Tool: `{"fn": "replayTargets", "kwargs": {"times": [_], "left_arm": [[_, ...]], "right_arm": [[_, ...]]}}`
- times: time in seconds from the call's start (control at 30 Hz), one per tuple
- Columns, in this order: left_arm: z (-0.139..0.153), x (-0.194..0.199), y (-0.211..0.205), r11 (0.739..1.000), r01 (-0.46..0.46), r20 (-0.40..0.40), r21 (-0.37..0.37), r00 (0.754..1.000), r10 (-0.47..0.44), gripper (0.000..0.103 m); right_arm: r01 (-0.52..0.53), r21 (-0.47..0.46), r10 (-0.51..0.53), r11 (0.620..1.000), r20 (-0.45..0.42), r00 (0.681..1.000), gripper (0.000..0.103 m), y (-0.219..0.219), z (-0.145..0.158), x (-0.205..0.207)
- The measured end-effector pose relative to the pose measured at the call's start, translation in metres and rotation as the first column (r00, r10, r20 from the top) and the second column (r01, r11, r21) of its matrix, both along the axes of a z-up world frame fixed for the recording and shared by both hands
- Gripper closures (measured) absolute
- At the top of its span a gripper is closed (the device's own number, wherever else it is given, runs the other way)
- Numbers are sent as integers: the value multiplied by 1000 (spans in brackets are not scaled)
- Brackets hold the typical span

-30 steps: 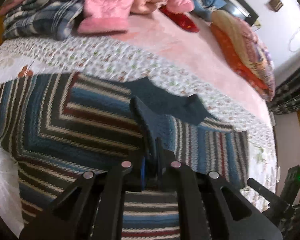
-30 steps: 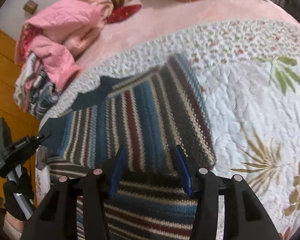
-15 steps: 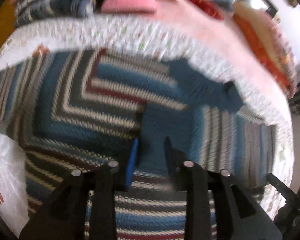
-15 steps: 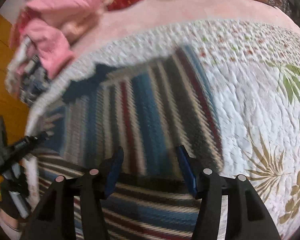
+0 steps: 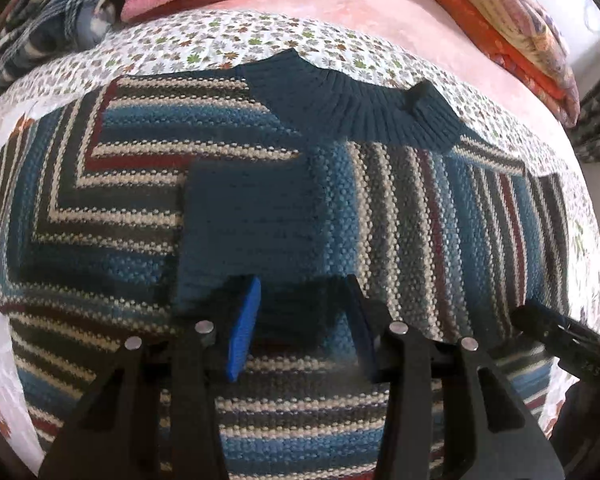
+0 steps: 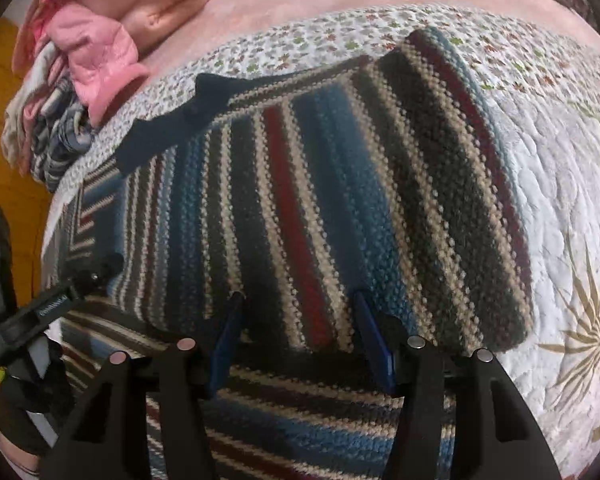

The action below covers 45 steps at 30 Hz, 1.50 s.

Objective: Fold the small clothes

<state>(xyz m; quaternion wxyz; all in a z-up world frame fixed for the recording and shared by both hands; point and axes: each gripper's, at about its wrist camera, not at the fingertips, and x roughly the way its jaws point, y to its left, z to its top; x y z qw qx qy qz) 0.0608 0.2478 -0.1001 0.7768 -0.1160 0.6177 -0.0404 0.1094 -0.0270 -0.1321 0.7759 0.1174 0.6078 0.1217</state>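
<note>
A striped knit sweater [image 5: 420, 216] lies flat on a quilted bed [image 6: 560, 184]. Both the left gripper [image 5: 300, 320] and right gripper [image 6: 300, 332] hover just above it, jaws apart and empty.

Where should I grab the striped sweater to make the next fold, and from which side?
Probably the near hem of the striped sweater, approached low from the front edge of the bed. Both sleeves are already folded in over the body, so the hem is the free edge. The right gripper and left gripper are open right there; pinch both corners and carry them toward the collar.
</note>
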Motion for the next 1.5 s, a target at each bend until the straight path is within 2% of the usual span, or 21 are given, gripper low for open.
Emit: {"fn": "replayTargets", "kwargs": {"times": [0.13, 0.2, 0.23, 0.33, 0.43, 0.53, 0.6, 0.73, 0.77, 0.87, 0.97, 1.1, 1.2, 1.3, 1.37, 1.5], "left_arm": [[4, 5, 8, 999, -9, -14, -44, 1000, 8, 60], [16, 1, 23, 997, -43, -7, -64, 999, 42, 60], [25, -5, 36, 994, -69, 8, -85, 998, 69, 58], [42, -32, 87, 981, -160, 43, -112, 985, 166, 41], [44, -63, 154, 956, -277, 29, -95, 959, 281, 39], [35, -100, 238, 894, -442, -15, -76, 897, 442, 39], [24, -118, 289, 834, -547, -52, -74, 837, 545, 39], [2, -157, 382, 660, -743, -88, -112, 669, 738, 40], [-3, -161, 396, 629, -768, -89, -120, 640, 764, 40], [-18, -168, 430, 560, -814, -93, -155, 576, 812, 40], [-26, -166, 443, 508, -834, -92, -217, 535, 840, 39], [-32, -159, 459, 475, -845, -79, -246, 506, 859, 33], [-34, -153, 468, 468, -851, -65, -237, 495, 867, 34], [-34, -144, 475, 476, -854, -52, -210, 497, 866, 50], [-36, -139, 478, 480, -853, -48, -205, 499, 865, 66], [-38, -131, 481, 508, -836, -51, -206, 528, 848, 88]], "right_arm": [[-5, -21, 4, 1000, -18, 1000, 43, 4, 2, 3], [6, -20, -6, 1000, -1, 1000, 42, 7, 18, 1], [8, -3, -8, 1000, 12, 1000, 42, 9, 25, 1], [4, 69, -7, 998, 49, 999, 37, 19, 51, -10], [-42, 76, 36, 996, 67, 997, 36, 39, 61, -22], [-83, 73, 78, 994, 67, 995, 36, 62, 58, -33], [-101, 68, 97, 993, 66, 993, 36, 76, 54, -40], [-121, 69, 118, 990, 46, 992, 36, 98, 44, -48], [-125, 66, 123, 990, 37, 992, 36, 105, 40, -49], [-133, 55, 132, 990, 25, 991, 36, 117, 34, -52], [-138, 43, 137, 990, 20, 990, 36, 126, 30, -53], [-135, 32, 134, 990, 13, 991, 36, 133, 25, -53], [-138, 22, 138, 990, 8, 990, 36, 138, 22, -54], [-146, 14, 146, 989, 6, 989, 36, 142, 20, -55], [-154, 7, 154, 988, 4, 988, 36, 144, 19, -56], [-165, -9, 165, 986, 2, 986, 36, 145, 17, -57]]}}
